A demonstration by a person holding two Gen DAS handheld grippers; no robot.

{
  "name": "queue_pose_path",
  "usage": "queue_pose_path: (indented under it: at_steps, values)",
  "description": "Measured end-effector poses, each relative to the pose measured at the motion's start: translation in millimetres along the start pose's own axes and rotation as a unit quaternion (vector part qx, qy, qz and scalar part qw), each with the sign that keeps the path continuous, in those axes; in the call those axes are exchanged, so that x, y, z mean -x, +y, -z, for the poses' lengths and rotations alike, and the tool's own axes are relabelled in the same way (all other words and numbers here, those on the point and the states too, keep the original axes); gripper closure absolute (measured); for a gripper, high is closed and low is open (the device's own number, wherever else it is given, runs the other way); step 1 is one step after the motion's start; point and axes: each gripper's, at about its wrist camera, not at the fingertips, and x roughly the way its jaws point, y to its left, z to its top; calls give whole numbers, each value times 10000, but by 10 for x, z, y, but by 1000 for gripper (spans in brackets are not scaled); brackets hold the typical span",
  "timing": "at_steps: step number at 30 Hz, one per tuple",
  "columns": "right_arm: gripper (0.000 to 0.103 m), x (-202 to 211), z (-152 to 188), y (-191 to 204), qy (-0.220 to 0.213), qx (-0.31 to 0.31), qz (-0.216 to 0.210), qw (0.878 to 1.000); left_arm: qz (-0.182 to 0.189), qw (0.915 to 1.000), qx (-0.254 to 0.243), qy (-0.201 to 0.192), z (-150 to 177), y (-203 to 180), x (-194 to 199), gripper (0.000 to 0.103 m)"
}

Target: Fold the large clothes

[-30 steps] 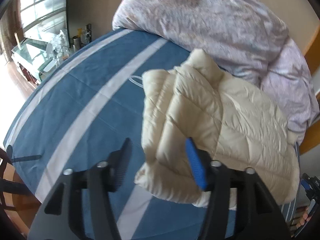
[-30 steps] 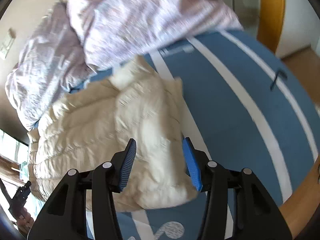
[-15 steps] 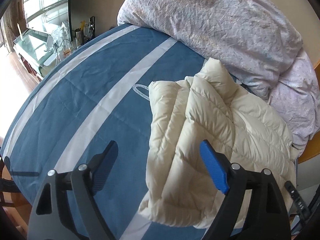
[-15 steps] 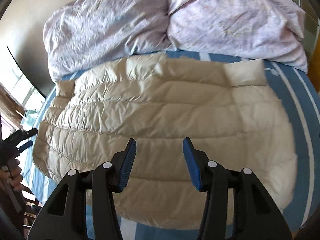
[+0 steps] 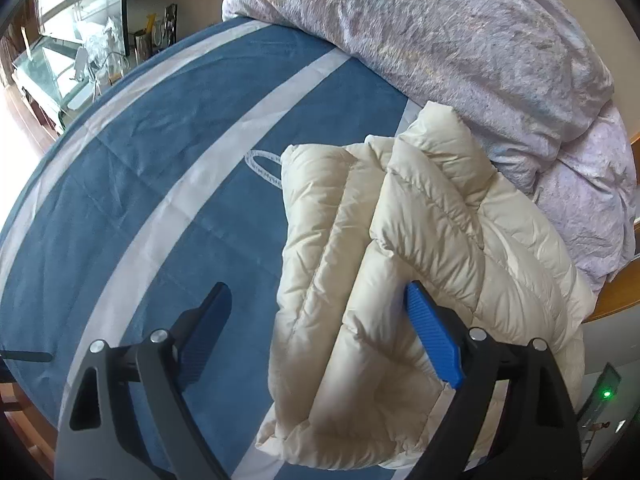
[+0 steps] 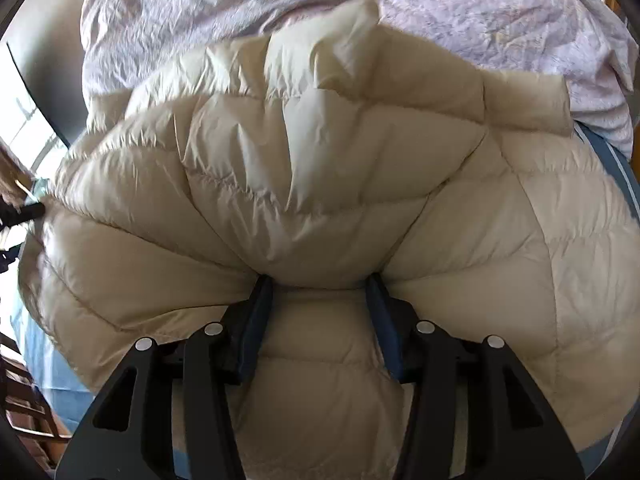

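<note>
A cream quilted puffer jacket [image 5: 400, 248] lies folded on the blue bed cover [image 5: 160, 152] with white stripes. My left gripper [image 5: 316, 320] is open and hovers above the jacket's near edge, its blue right finger [image 5: 432, 340] over the fabric. In the right wrist view the jacket [image 6: 320, 152] fills the frame. My right gripper [image 6: 320, 292] is open and pressed into the jacket, which bulges between and over its fingers [image 6: 256, 312]. The fingertips are sunk in the padding.
A crumpled lilac duvet [image 5: 460, 48] is piled at the head of the bed behind the jacket, also in the right wrist view [image 6: 200, 8]. A glass table [image 5: 60, 68] with bottles stands beyond the bed's left side. A wooden bed frame [image 5: 616, 296] shows at right.
My right gripper has swung over and dropped onto the jacket, now pushing into it. My left gripper has opened wider and shifted a little closer to the jacket's edge.
</note>
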Motion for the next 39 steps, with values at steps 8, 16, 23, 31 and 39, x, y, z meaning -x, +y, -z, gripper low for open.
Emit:
queue_pose_path:
  at_steps: [8,16,23,31,39]
  values:
    - [52,-32,-16,-13,8,-47,-63,10000,183,9994,6,286,-34,-14,-149,12]
    - [52,-28,-1,-74,13,-46,-145,9999,475,9977,-12,475,-1,-112,-376,21]
    - [52,4,41,-81,-20,-71,-151,9999,542,9975,-269,369,49,-295,-320,69]
    - [52,12,90,-93,-79,-106,-183,9997,625,9965,-555,-46,79,-531,27,88]
    - [52,37,162,-132,-117,-184,-303,9993,918,9931,-623,-392,97,-818,437,89]
